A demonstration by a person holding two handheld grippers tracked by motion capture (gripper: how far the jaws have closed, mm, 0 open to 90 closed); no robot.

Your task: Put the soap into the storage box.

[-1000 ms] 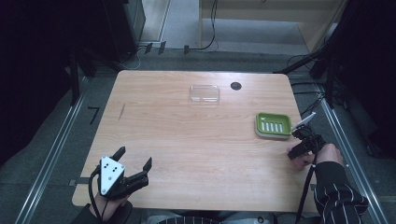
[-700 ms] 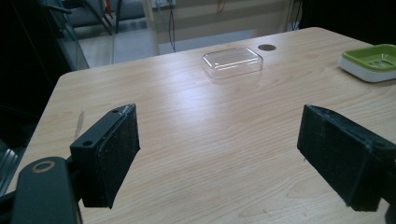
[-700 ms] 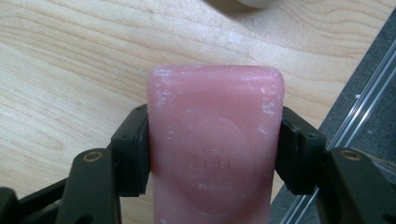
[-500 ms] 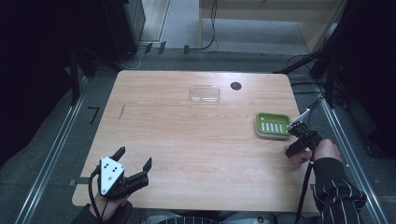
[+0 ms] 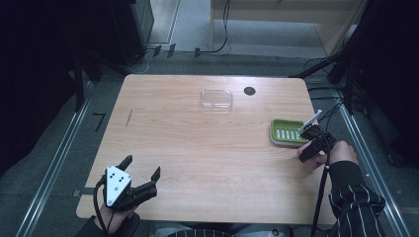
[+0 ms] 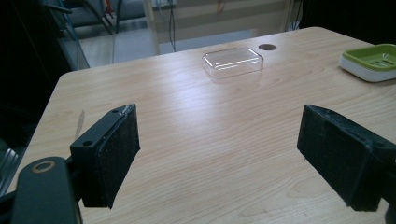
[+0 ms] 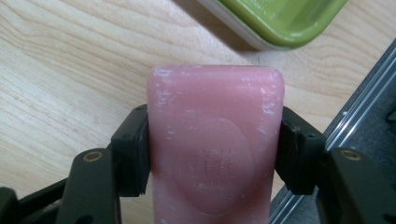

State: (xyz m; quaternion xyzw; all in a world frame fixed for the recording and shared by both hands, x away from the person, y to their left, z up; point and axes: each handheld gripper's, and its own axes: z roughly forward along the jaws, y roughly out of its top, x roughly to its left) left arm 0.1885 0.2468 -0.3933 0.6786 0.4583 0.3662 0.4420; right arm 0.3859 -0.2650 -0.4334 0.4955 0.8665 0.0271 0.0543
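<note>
A pink bar of soap [image 7: 215,140] is clamped between the black jaws of my right gripper [image 7: 212,154], which is shut on its two long sides just above the wooden table. A green soap dish [image 7: 280,18] on a white base lies just beyond the bar. From above, the right gripper [image 5: 309,145] hovers at the near right corner of the green dish [image 5: 286,132], close to the table's right edge. My left gripper [image 5: 142,167] rests at the near left of the table, open and holding nothing; its own view shows the jaws wide apart [image 6: 229,154].
A clear plastic lid [image 5: 216,98] lies at the far middle of the table, beside a round cable hole [image 5: 249,91]. The table's right edge and a metal floor rail [image 7: 364,121] run close by the right gripper. Bare wood [image 5: 207,148] spans the middle.
The right gripper with the soap has crept slightly up and left, closer to the green dish. The left gripper has stayed where it was.
</note>
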